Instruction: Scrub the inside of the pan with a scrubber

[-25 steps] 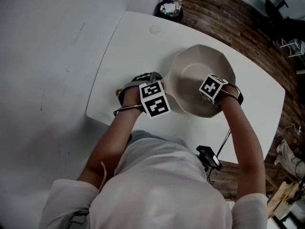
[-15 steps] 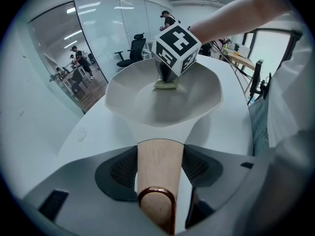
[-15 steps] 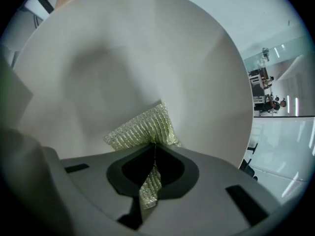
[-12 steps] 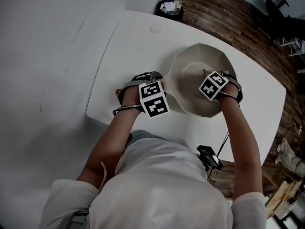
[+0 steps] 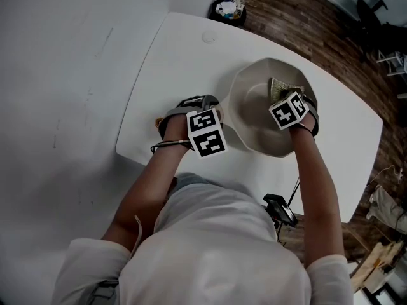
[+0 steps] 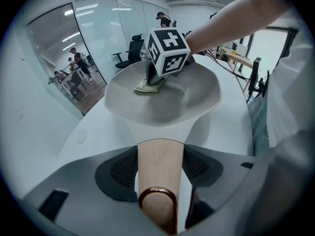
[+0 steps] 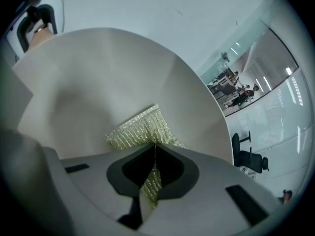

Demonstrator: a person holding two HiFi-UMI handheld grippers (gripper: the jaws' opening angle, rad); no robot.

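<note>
a: head view first. where's the pan [image 5: 254, 132]?
b: on the white table [image 5: 172, 56], long axis running left to right, with the handle end toward the left gripper [image 5: 202, 101]. the right gripper [image 5: 283, 97] is down inside it with the scrubber [image 5: 277, 86].
a: left gripper view?
b: jaws clamped on the wooden handle [image 6: 160, 163], and the pan stretches straight away from them.
a: right gripper view?
b: jaws pinched on the scrubber, which is touching the pan's inner wall.

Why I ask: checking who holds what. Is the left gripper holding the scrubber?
No, the left gripper is shut on the pan's wooden handle, while the scrubber sits in the right gripper's jaws.
</note>
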